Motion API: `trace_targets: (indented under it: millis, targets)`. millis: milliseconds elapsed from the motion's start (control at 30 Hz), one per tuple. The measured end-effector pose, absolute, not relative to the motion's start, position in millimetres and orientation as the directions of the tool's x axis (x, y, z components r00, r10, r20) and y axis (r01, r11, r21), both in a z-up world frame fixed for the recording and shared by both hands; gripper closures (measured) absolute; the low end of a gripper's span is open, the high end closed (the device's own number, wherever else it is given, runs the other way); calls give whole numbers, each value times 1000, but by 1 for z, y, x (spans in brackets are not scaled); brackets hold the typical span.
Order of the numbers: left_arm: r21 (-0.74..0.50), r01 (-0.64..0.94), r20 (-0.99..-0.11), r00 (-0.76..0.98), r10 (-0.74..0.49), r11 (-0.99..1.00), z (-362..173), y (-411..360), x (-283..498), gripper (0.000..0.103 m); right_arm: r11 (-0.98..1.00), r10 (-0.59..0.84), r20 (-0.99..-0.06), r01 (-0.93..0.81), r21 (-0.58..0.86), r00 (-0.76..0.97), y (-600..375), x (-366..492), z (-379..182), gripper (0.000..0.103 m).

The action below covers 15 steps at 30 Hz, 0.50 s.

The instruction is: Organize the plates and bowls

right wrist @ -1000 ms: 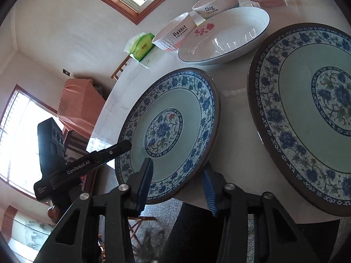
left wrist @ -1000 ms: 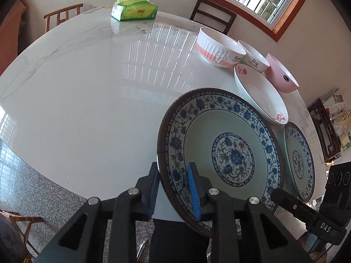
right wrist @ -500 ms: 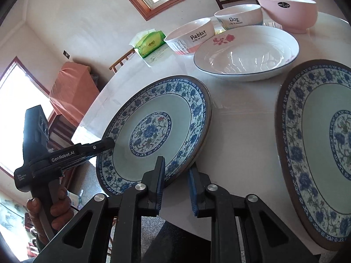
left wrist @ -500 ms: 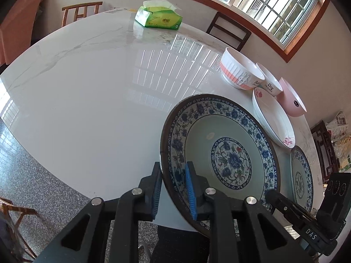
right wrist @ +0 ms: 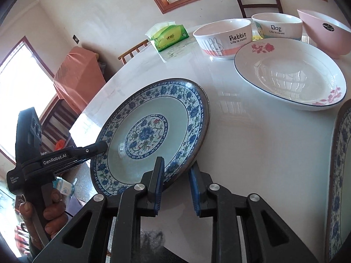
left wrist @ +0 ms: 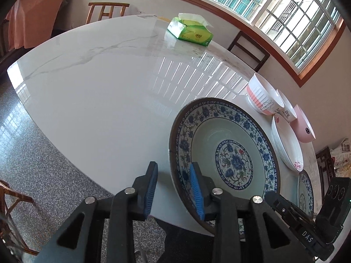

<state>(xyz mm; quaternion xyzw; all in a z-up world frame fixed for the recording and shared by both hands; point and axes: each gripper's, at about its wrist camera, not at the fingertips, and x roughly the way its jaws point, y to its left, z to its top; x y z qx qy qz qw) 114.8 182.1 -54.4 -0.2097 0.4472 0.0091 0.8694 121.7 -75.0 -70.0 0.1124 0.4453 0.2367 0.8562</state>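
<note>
Both grippers (left wrist: 173, 188) (right wrist: 176, 184) have loosened around plate (right wrist: 153, 131).

Home dining room, marble table (left wrist: 98, 83), chairs (left wrist: 106, 11)

Blue-and-white floral plate (right wrist: 151, 133) tilts, its near rim raised off the white bench (right wrist: 252, 135). A matching plate (right wrist: 342, 175) lies right of it. Behind: white oval dish (right wrist: 289, 79) with pink flowers, then "Rabbit" bowl (right wrist: 223, 38), "Dog" bowl (right wrist: 277, 27) and pink bowl (right wrist: 324, 32) upright in a row.
</note>
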Motion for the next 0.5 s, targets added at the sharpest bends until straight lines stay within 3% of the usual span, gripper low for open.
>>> trace_targets:
  millis: [67,233,333,400,500]
  targets:
    - [-325,-222,-758,642,-113,919,-42,183,100,43,865,501,-699,-307,396,511,-83,114,-63,77]
    - [-403,-120,-565,812,-143,907,2,179,44,30,863,501,-580,-316,395,643,-143,65,-20,66]
    - [-458,98,-539,760,-363,884,20,142,38,29,877,457,-553,-249,411,696,-199,40,0,56]
    - [-531,218,-526,672,-521,819,25,108,41,29,889,409,-569,-171,425,714,-242,29,5,55]
    - [-474,324,-587,577,-568,819,27,48,53,29,912,325,-619,-65,404,715,-300,19,2,54]
